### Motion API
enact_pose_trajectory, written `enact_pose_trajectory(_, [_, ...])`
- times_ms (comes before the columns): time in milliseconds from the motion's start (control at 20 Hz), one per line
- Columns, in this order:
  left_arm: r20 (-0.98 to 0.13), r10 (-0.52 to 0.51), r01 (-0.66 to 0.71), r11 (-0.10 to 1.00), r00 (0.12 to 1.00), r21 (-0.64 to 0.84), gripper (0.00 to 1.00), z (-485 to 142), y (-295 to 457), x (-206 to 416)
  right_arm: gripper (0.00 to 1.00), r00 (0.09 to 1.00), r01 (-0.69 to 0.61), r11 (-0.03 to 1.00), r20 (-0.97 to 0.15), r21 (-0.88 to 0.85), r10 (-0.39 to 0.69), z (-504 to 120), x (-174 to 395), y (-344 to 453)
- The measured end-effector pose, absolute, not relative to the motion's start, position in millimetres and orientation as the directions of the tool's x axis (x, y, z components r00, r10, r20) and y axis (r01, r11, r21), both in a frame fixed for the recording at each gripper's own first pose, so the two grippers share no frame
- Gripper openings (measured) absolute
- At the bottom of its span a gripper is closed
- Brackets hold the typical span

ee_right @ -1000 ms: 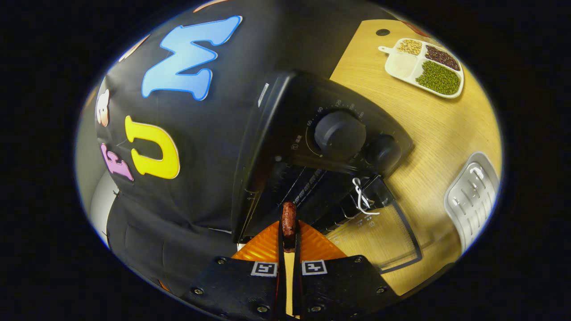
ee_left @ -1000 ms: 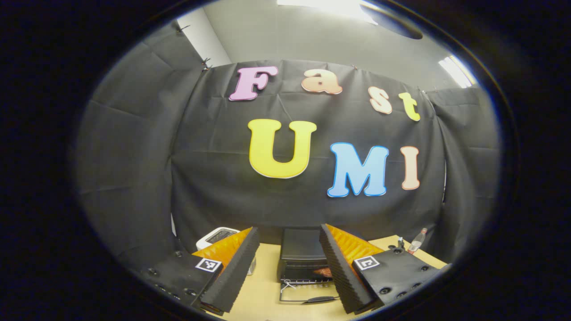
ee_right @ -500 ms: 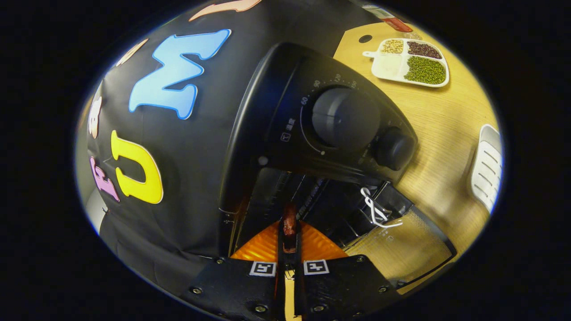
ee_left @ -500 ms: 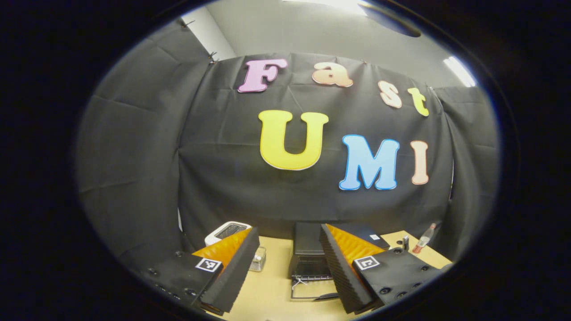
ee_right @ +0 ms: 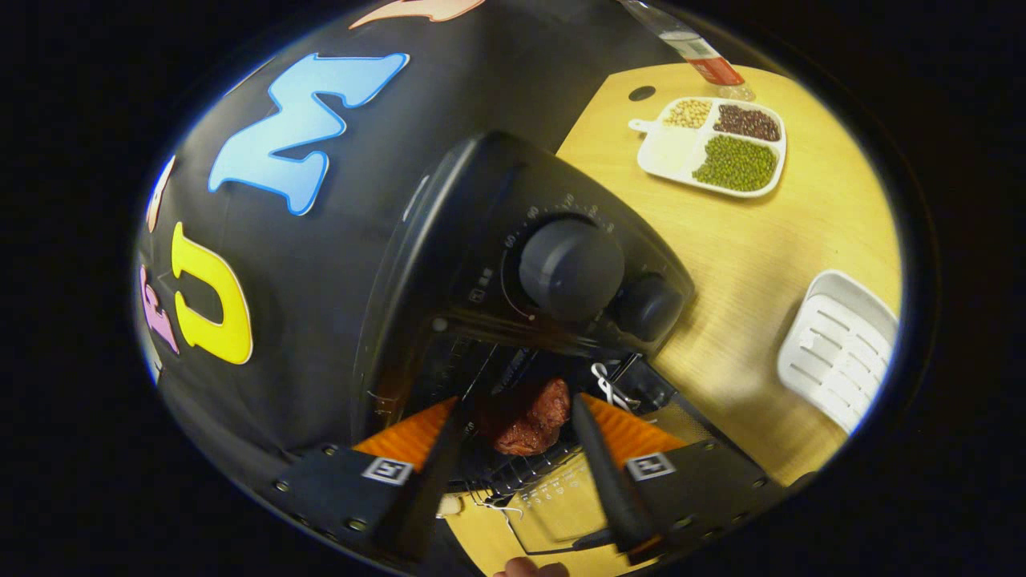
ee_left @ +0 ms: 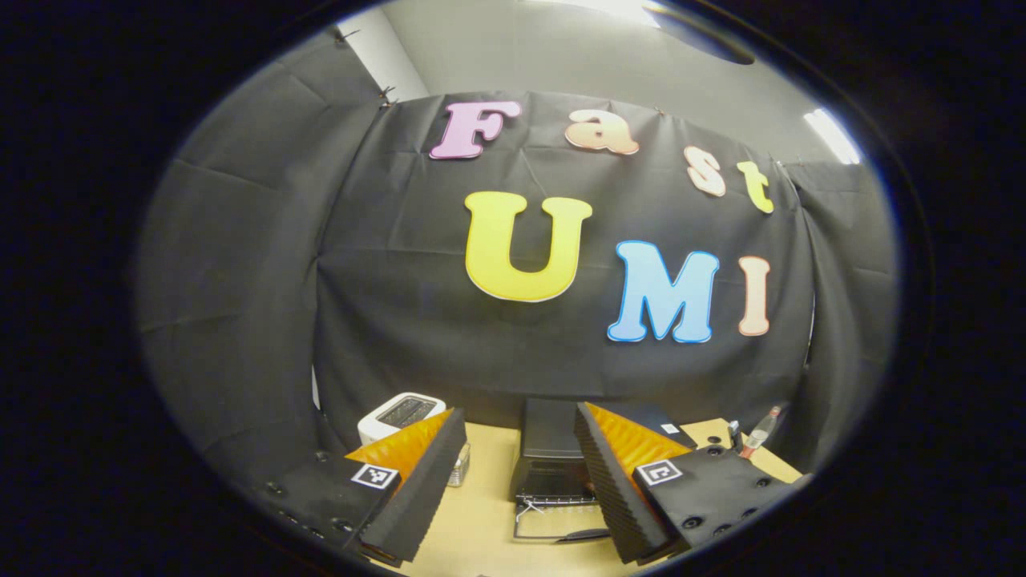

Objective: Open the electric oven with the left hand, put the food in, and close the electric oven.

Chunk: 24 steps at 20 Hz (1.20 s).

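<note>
With both grippers' jaws apart, the reddish-brown meat piece may roll off the black electric oven's rack.

We are seeing the desk carrying the oven, a bean tray, a white rack, a bottle and a toaster.

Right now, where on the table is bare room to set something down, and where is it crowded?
Bare wood lies between the oven, the divided tray of beans and the white ridged tray. Another patch lies between the toaster and the oven. It is crowded at the oven mouth: the lowered door, the meat, the open right gripper.
</note>
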<state>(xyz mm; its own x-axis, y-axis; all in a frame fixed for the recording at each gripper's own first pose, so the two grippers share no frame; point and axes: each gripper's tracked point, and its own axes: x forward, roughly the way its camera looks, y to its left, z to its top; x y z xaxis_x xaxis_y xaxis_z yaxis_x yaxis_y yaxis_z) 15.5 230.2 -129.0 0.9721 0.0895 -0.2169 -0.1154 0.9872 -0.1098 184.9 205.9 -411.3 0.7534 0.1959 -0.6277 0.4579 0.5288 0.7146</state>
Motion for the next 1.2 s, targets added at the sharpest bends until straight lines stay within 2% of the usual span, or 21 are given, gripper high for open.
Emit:
enact_pose_trajectory(50, [-0.217,0.084,-0.112,0.987,0.973,-0.116,0.96,-129.8,227.0,18.6,0.94,0.748,0.451,0.558,-0.636,0.697,0.189,-409.3,181.7,203.5])
enact_pose_trajectory(200, [-0.214,0.067,-0.093,0.989,0.975,-0.116,0.96,-130.3,216.4,23.3,0.95,0.730,0.436,0.635,-0.663,0.638,0.164,-400.2,168.7,192.0])
enact_pose_trajectory(350, [-0.215,0.037,-0.063,0.991,0.976,-0.116,0.96,-132.7,201.1,29.2,0.94,0.731,0.367,0.747,-0.669,0.554,0.137,-387.2,157.7,176.1])
enact_pose_trajectory(600, [-0.226,-0.007,-0.020,0.993,0.974,-0.116,0.96,-142.7,173.1,38.1,0.94,0.784,0.239,0.870,-0.615,0.432,0.090,-346.5,141.5,142.4])
enact_pose_trajectory(750, [-0.234,-0.027,0.005,0.996,0.972,-0.094,0.96,-149.6,155.9,40.8,0.94,0.835,0.157,0.927,-0.546,0.340,0.059,-309.2,130.1,120.8])
enact_pose_trajectory(950, [-0.233,-0.046,0.029,0.997,0.971,-0.076,0.96,-152.8,131.9,46.3,0.95,0.917,0.060,0.978,-0.398,0.198,0.024,-240.2,115.0,93.4])
enact_pose_trajectory(1200, [-0.223,-0.075,0.062,0.996,0.972,-0.063,0.95,-152.0,100.2,48.5,0.94,0.979,0.023,0.994,-0.206,0.103,-0.002,-146.1,84.8,65.6])
